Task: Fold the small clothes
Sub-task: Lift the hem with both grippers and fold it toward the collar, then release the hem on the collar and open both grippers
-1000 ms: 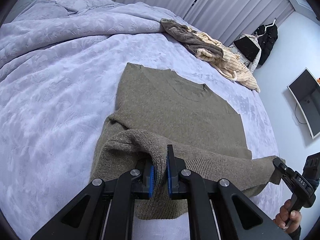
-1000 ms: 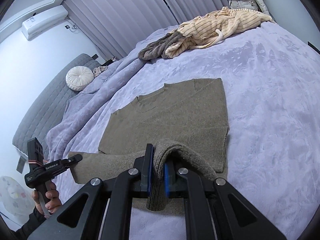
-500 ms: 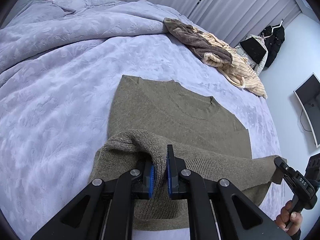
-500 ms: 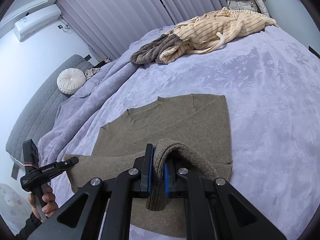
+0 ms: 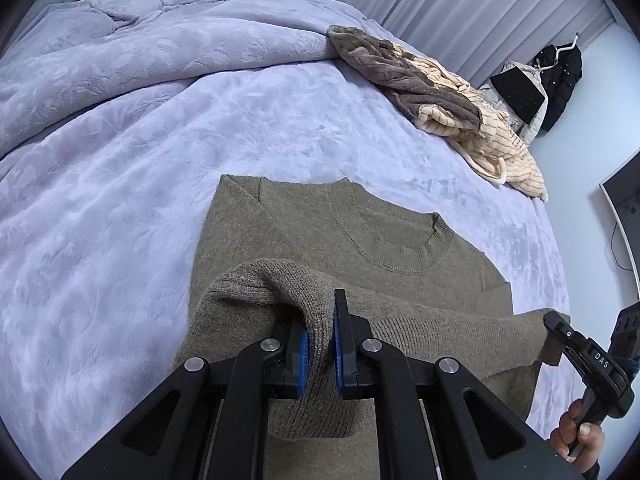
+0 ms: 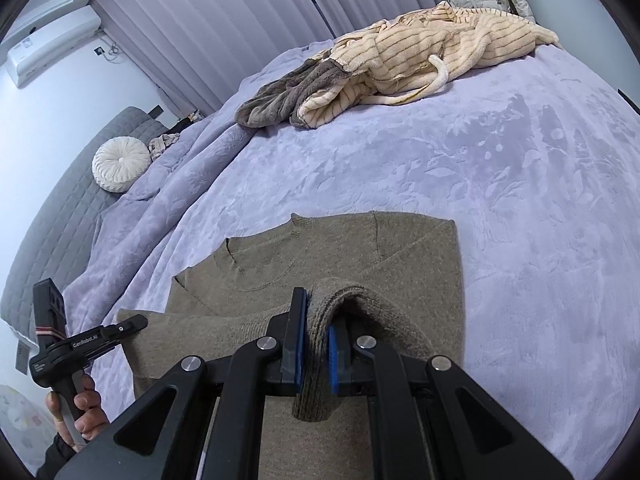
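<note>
Olive knit sweater (image 5: 320,220) lies on the bed (image 5: 120,184), collar end flat, roughly mid-bed, well clear of the far edge. Its hem is lifted off the cover and folded up over the body. Left gripper (image 5: 320,344) fingers narrow, clamped on one hem corner; right gripper (image 6: 314,354) fingers narrow, clamped on the other. Readable text: "DAS" on the right gripper's body as seen from the left wrist view; "GenRobot.AI" on the left gripper's body in the right wrist view. Striped cream garment (image 6: 436,48) and grey fleece piece (image 6: 280,96) heaped near the far edge. Round white cushion (image 6: 118,164) at the headboard end.
</note>
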Motion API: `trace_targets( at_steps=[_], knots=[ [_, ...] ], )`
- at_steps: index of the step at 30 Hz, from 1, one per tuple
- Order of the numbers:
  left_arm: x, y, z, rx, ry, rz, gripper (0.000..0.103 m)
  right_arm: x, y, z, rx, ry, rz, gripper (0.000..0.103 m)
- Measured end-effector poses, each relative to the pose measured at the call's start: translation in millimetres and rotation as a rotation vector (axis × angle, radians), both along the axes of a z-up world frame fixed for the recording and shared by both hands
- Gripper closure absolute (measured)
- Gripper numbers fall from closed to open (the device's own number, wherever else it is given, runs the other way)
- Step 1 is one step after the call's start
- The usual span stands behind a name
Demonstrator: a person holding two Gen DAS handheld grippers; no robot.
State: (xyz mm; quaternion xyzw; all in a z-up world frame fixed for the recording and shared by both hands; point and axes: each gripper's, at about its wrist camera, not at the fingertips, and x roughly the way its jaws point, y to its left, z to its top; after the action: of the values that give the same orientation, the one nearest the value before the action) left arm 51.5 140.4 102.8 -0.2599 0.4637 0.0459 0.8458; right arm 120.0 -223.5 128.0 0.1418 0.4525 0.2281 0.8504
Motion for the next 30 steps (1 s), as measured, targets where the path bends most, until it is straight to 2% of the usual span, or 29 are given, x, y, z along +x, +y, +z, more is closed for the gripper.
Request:
trace_targets(
  at_steps=[5,11,18,21,23,24,25,26,27,30],
  knots=[
    [22,6,-17,-0.010,0.049,0.011,0.092,19,6,-15,-0.017,0.030,-0.005,0.093],
    [45,9,-22,-0.011,0.042,0.003,0.092,42,9,-31,-0.018,0.053,-0.021,0.093],
    [64,18,-63,-0.067,0.127,0.006,0.091,61,5,-63,-0.023,0.137,-0.049,0.093],
    [61,27,-74,-0.163,0.132,0.013,0.078,65,0,-74,0.007,0.184,-0.057,0.087],
    [56,31,-74,-0.235,0.105,0.005,0.056,65,-2,-77,0.023,0.196,-0.056,0.078],
    [53,32,-72,-0.263,0.092,-0.004,0.034,64,-4,-76,0.029,0.198,-0.057,0.065],
    [49,34,-68,-0.272,0.080,0.000,0.016,62,-5,-74,0.036,0.197,-0.056,0.056],
    [44,36,-62,-0.263,0.067,0.019,0.010,59,-7,-70,0.047,0.187,-0.057,0.039],
    [40,39,-56,-0.254,0.059,0.035,0.003,55,-10,-64,0.051,0.166,-0.065,0.031],
    [22,53,-43,-0.304,0.012,0.042,0.002,43,-18,-47,0.054,0.123,-0.083,0.029]
  ],
)
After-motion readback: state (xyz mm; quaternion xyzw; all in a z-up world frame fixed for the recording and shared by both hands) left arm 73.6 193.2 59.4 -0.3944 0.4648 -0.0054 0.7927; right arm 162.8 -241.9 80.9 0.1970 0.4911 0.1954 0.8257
